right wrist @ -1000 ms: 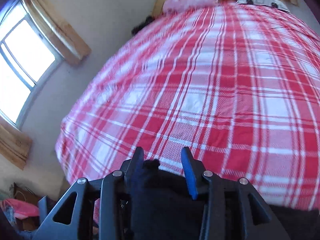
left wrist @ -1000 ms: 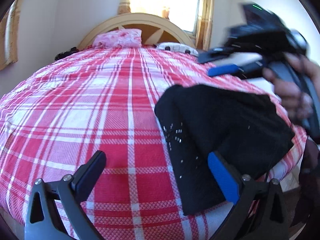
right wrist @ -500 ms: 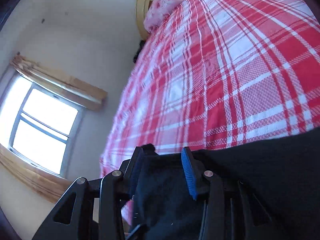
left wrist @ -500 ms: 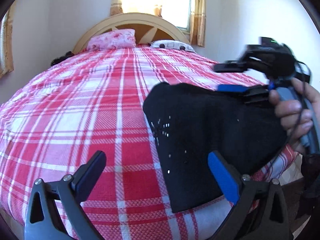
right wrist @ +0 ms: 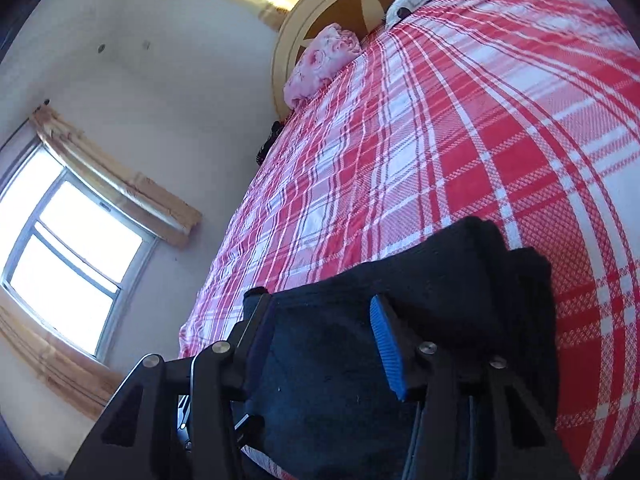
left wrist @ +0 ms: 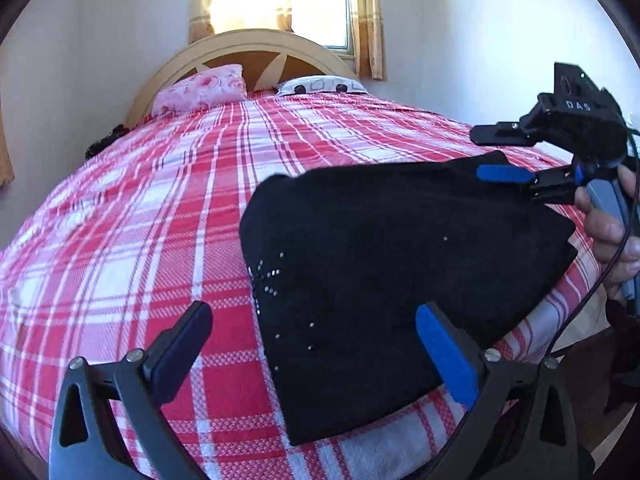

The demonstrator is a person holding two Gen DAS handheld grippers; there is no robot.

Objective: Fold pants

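The black pants lie folded in a compact stack on the red plaid bed, near its front right corner. They have small silver studs on the left side. My left gripper is open and empty, hovering just in front of the stack. My right gripper shows in the left wrist view at the stack's far right corner, its jaws parted with one finger above and one at the fabric's top layer. In the right wrist view the right gripper is open with the pants lying between and under its fingers.
A pink floral pillow and a white patterned pillow lie at the arched wooden headboard. A curtained window is behind the bed, another window on the side wall. The bed edge drops off at front right.
My right gripper has come down with the pants' edge onto the stack and has opened. The top layer now lies flatter. My left gripper has stayed open and drawn back slightly.
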